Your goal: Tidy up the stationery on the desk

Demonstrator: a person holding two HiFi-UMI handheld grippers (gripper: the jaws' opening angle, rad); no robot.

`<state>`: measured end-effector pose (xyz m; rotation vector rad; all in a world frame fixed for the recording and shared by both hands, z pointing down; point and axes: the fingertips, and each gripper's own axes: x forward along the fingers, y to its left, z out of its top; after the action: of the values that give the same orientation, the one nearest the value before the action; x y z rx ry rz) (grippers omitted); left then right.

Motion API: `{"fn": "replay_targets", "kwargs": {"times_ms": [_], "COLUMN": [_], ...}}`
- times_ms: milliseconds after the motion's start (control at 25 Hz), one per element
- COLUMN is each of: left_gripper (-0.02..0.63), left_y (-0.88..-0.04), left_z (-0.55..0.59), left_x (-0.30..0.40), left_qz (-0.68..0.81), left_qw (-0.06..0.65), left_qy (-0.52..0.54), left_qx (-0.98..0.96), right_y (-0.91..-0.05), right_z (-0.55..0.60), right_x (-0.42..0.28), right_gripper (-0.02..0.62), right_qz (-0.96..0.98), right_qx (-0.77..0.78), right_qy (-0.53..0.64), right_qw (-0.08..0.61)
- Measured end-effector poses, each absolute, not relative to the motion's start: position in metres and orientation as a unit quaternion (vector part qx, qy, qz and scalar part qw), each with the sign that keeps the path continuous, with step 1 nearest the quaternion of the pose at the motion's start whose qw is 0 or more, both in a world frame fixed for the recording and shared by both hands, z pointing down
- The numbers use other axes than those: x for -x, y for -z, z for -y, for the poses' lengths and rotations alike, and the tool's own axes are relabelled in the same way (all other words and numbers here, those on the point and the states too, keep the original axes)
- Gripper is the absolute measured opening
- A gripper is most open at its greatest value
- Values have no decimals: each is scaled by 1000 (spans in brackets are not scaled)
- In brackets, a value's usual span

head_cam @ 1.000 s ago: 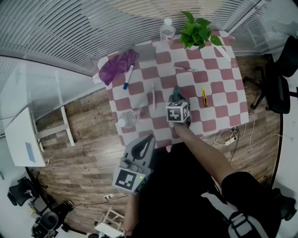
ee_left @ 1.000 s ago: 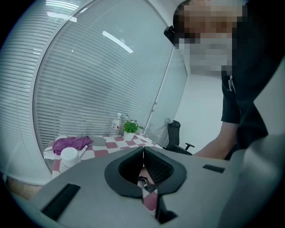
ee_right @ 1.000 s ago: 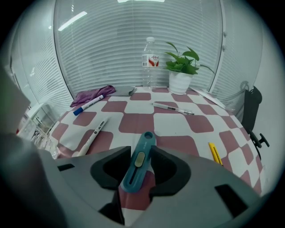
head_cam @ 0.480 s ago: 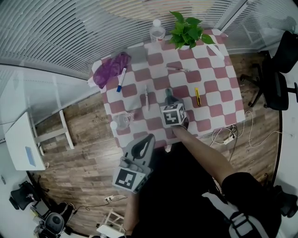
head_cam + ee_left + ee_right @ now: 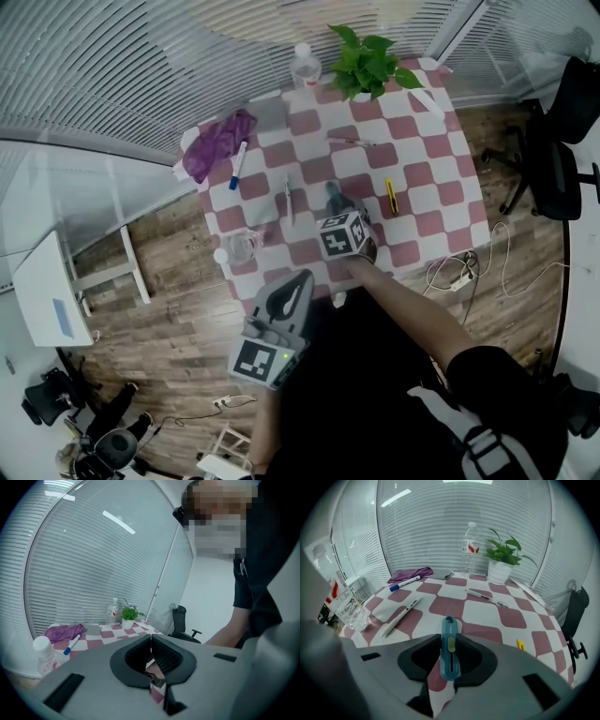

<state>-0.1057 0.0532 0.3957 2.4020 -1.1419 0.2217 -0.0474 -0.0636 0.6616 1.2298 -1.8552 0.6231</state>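
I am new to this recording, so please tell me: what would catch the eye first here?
The red-and-white checked tablecloth lies in the upper middle of the head view, with a green potted plant at its far edge. Nearer, the right claw holds a teal utility knife between its jaws, which have just been opening slightly.

This looks like an office. Slatted blinds (image 5: 112,56) cover glass walls behind the table (image 5: 441,202). Black swivel chairs (image 5: 562,159) stand to the table's right and far off its near left corner. A white desk (image 5: 42,291) sits to its left. Cables (image 5: 459,272) trail over the wood floor (image 5: 169,300) by its near right corner.
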Motion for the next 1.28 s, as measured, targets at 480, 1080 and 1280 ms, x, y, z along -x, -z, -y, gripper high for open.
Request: {"fn": "replay_targets", "kwargs": {"times_ms": [480,1080,1280], "left_gripper": [32,32,32], "left_y": [-394,-392,-391], "left_z": [-54,-56,-58], "left_x": [101,77,67], "left_qz": [414,395,392], "left_qw": [232,225,224], "left_qy": [-83,-80,-81], "left_qx": [-876,-887,-889], "right_y": [-675,-665,-668], "right_z": [61,52,53], "right_x": [33,-28,-57], "right_gripper": [146,140,140], "right_qz": [722,683,659], "right_qx": [-488,-542,-569], "right_qy": [-296,-305,-318], "right_qw": [391,383,376]}}
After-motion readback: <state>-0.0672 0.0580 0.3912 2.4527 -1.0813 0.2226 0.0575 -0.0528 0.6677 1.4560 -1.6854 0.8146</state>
